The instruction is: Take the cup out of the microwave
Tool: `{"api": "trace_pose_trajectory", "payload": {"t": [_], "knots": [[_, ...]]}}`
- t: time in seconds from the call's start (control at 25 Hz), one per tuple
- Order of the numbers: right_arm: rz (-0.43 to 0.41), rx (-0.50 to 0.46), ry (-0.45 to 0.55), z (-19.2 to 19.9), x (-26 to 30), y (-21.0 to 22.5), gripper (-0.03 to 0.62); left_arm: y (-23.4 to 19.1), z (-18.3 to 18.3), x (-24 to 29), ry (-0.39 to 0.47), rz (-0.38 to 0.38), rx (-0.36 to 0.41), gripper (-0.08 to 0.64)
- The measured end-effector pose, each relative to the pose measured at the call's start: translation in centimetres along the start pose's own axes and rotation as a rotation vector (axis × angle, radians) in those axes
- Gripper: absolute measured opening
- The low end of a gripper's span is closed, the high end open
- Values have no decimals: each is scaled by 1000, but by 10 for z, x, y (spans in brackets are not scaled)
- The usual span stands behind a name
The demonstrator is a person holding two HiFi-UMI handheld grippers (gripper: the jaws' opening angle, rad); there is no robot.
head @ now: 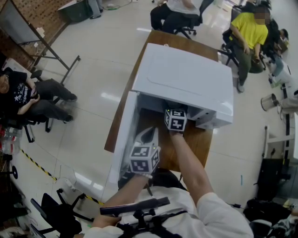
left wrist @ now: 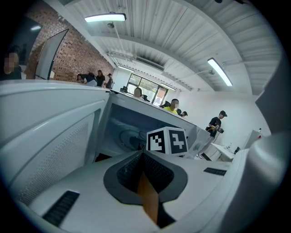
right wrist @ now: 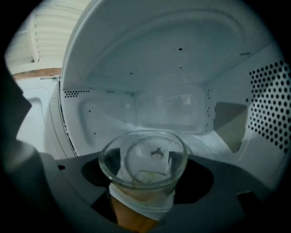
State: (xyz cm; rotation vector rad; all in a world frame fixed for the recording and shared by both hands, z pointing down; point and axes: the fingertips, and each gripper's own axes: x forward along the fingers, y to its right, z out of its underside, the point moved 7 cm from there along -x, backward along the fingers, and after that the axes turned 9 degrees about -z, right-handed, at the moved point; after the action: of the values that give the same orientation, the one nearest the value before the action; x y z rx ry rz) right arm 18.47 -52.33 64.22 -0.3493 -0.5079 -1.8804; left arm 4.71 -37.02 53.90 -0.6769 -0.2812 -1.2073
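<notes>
One white microwave [head: 186, 76] stands on one wooden bench [head: 201, 139], its door [head: 122, 139] swung out toward the lower left of the head view. My right tongs [right wrist: 146, 169] reach into the cavity, so in the head view the microwave's roof hides their tips and only the marker cube [head: 175, 120] shows at the opening. Their jaws stand wide and are closed around the single glass cup [right wrist: 143, 154], which sits upright between them at the lower middle of the right gripper view, inside the microwave. A perforated wall [right wrist: 268, 104] stands close on the right and the pale back wall lies behind the cup. My left tongs [left wrist: 142, 154] have their jaws together with nothing between them. They hang just outside the cavity, between the open door and my right arm. Around the bench I count three seated people: one in black [head: 28, 97] at the left, one in yellow [head: 249, 35] at the upper right and one at the top edge [head: 177, 11]. A brick wall [head: 28, 18] fills the upper left corner.
</notes>
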Motion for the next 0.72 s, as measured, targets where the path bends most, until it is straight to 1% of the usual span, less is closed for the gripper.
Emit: {"api": "trace_pose_trajectory", "payload": {"t": [0.08,0.4,0.72], "knots": [[-16,-7,17,-6,-9,-6,387,0,1,-1,-3,-2,-1,-11],[-111,53,72,-21,-52,-22,387,8,3,-3,-6,-3,-3,-11],[-133,76,83,-19,-106,-19,387,12,8,-10,-7,-41,16,-11]]}}
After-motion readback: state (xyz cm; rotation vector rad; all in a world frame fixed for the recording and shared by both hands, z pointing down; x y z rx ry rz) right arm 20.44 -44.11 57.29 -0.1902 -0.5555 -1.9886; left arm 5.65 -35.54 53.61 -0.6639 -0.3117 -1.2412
